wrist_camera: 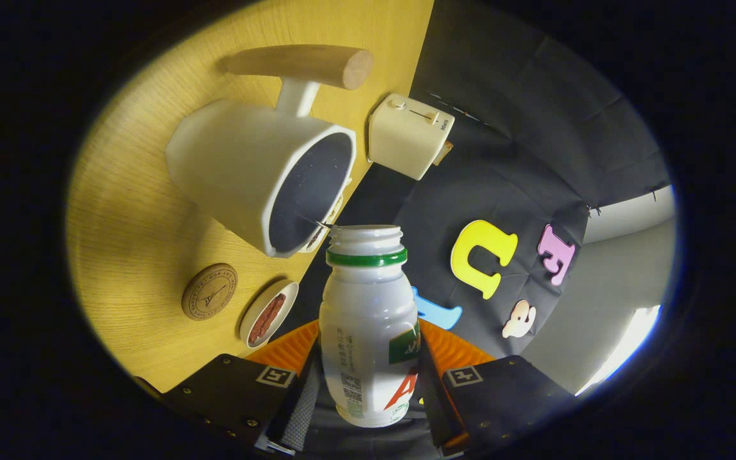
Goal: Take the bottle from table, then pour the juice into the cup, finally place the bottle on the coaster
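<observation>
Gripping the bottle [368, 332] at its lower body, the gripper [368, 390] had both fingers pressed against its sides. The view was rolled hard over, so the bench [131, 211] stood nearly on edge. The bottle's open mouth sat just beside the rim of the cup [266, 176]. The coaster [209, 291] lay on the bench near a small dish [268, 314]. A toaster [408, 135] stood beyond the cup.

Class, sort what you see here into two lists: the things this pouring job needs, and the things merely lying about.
Needed: gripper, shut on the bottle; the white cup just beyond the bottle's mouth; the round coaster on the table.

Lying about: small dish; cream toaster.
</observation>
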Demonstrator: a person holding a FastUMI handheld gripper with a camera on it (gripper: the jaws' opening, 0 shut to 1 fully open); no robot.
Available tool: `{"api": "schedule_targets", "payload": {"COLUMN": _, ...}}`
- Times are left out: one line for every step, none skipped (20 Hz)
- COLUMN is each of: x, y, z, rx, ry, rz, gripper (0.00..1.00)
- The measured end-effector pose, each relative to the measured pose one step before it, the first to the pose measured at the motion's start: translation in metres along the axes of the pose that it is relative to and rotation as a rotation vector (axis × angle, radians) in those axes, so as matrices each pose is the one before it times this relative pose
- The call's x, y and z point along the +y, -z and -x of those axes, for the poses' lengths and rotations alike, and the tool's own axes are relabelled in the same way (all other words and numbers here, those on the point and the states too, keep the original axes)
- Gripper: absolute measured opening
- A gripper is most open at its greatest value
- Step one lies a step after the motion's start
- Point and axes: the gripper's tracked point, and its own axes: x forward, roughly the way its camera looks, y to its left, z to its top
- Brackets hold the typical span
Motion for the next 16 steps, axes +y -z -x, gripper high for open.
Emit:
{"api": "schedule_targets", "payload": {"x": -0.00048, "y": -0.00016, "z": 0.00041, "rx": -0.0016, "ry": 0.00037, "rz": 0.00139, "gripper": 0.71}}
{"api": "schedule_targets", "payload": {"x": -0.00148, "y": -0.0007, "z": 0.00006, "rx": -0.00086, "ry": 0.00177, "rz": 0.00137, "gripper": 0.71}}
{"api": "schedule_targets", "payload": {"x": -0.00087, "y": -0.0006, "z": 0.00048, "rx": -0.00066, "ry": 0.00031, "rz": 0.00082, "gripper": 0.71}}
{"api": "schedule_targets", "payload": {"x": 0.00026, "y": 0.00036, "z": 0.00091, "rx": 0.00045, "ry": -0.00033, "rz": -0.00076, "gripper": 0.71}}
{"api": "schedule_targets", "payload": {"x": -0.0006, "y": -0.00065, "z": 0.0006, "rx": -0.00052, "ry": -0.0004, "rz": -0.00437, "gripper": 0.71}}
{"api": "schedule_targets", "payload": {"x": 0.00024, "y": -0.0002, "z": -0.00175, "rx": 0.00001, "ry": -0.00219, "rz": -0.00703, "gripper": 0.71}}
{"api": "schedule_targets", "payload": {"x": -0.0011, "y": -0.00035, "z": -0.00023, "rx": -0.00346, "ry": -0.00139, "rz": -0.01249, "gripper": 0.71}}
{"api": "schedule_targets", "payload": {"x": -0.00061, "y": 0.00014, "z": -0.00037, "rx": -0.00348, "ry": 0.00093, "rz": -0.01712, "gripper": 0.71}}
{"api": "schedule_targets", "payload": {"x": -0.00004, "y": 0.00067, "z": -0.00005, "rx": -0.00079, "ry": -0.00264, "rz": -0.01872, "gripper": 0.71}}
{"api": "schedule_targets", "payload": {"x": 0.00167, "y": 0.00064, "z": -0.00047, "rx": -0.00185, "ry": -0.00422, "rz": -0.01996, "gripper": 0.71}}
{"api": "schedule_targets", "payload": {"x": 0.00138, "y": 0.00223, "z": 0.00002, "rx": 0.0009, "ry": -0.00476, "rz": -0.01897, "gripper": 0.71}}
{"api": "schedule_targets", "payload": {"x": 0.00032, "y": 0.00212, "z": -0.00073, "rx": 0.00466, "ry": -0.00646, "rz": -0.02353, "gripper": 0.71}}
{"api": "schedule_targets", "payload": {"x": 0.00168, "y": 0.00091, "z": -0.00002, "rx": -0.00376, "ry": -0.01071, "rz": -0.03387, "gripper": 0.71}}
{"api": "schedule_targets", "payload": {"x": 0.00464, "y": 0.00101, "z": -0.00052, "rx": -0.00625, "ry": -0.01698, "rz": -0.04878, "gripper": 0.71}}
{"api": "schedule_targets", "payload": {"x": 0.00418, "y": 0.0002, "z": 0.00088, "rx": -0.00955, "ry": -0.01884, "rz": -0.05258, "gripper": 0.71}}
{"api": "schedule_targets", "payload": {"x": 0.00178, "y": -0.00082, "z": -0.00067, "rx": -0.00635, "ry": -0.01626, "rz": -0.04861, "gripper": 0.71}}
